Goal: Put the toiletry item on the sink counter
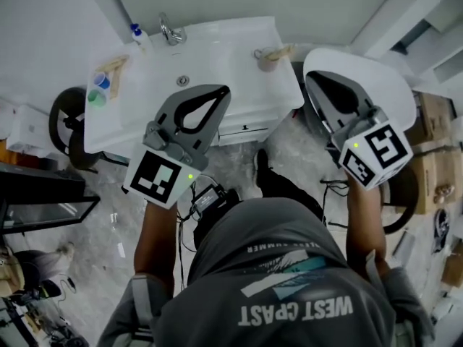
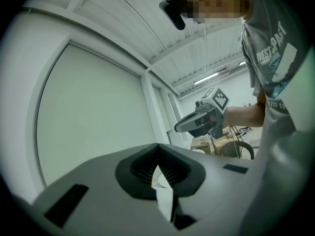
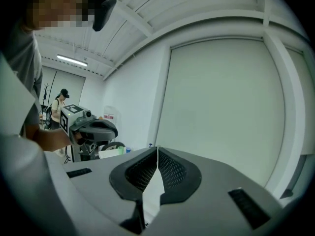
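In the head view a white sink counter (image 1: 239, 85) lies below me. On its right part stands a small pinkish cup with a wooden-handled item across it (image 1: 271, 55). My left gripper (image 1: 225, 90) hovers over the counter's front middle, jaws shut and empty. My right gripper (image 1: 309, 76) hangs just right of the counter's edge, near the cup, also shut with nothing in it. The left gripper view shows its own closed tips (image 2: 157, 145) against a bare wall, with the right gripper (image 2: 177, 128) beyond. The right gripper view shows its closed tips (image 3: 157, 148) and the left gripper (image 3: 115, 131).
A faucet (image 1: 171, 31) and a blue-capped bottle (image 1: 139, 35) stand at the counter's back. A wooden tray with two small cups (image 1: 107, 79) sits at its left end. A white oval fixture (image 1: 391, 78) and cardboard boxes (image 1: 434, 121) lie to the right. Cables lie on the floor.
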### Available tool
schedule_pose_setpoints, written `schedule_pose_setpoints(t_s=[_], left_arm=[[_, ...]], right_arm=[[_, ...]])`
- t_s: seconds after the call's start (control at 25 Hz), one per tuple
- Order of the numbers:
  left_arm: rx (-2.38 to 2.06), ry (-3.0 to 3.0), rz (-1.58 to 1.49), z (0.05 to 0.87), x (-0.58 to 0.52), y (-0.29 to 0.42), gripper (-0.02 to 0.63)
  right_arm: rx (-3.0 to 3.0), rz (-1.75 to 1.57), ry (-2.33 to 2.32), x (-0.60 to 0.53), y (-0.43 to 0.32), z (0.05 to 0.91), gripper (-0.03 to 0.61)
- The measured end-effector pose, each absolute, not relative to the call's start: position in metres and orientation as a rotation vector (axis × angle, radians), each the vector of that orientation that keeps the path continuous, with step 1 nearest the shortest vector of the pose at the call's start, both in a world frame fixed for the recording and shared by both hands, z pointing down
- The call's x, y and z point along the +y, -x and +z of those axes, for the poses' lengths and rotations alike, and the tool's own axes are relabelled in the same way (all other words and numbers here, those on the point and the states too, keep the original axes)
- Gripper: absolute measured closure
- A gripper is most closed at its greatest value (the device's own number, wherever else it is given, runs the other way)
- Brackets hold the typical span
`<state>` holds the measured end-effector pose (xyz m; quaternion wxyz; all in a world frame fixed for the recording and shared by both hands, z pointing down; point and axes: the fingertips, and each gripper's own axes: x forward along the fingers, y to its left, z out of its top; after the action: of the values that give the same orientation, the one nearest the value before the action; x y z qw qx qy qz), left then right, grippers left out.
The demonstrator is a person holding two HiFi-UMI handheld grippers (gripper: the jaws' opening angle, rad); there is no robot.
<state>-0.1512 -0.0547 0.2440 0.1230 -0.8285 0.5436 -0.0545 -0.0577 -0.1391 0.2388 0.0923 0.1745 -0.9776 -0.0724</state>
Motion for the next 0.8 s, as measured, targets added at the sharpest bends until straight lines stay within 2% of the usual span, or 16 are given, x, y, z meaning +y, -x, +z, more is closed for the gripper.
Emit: schedule_pose_setpoints(t_s=[0.44, 0.8], left_arm=[[1.505, 2.451, -0.162, 0.223, -0.038, 0.087, 0.612], [1.554, 2.495, -0.21, 0.243, -0.042, 0.033, 0.612]], right_arm=[[-2.863, -0.298, -0.476, -0.085, 0.013, 0.233, 0.549], [-2.829, -0.303, -0.396, -0.077, -0.032, 0.249, 0.551]])
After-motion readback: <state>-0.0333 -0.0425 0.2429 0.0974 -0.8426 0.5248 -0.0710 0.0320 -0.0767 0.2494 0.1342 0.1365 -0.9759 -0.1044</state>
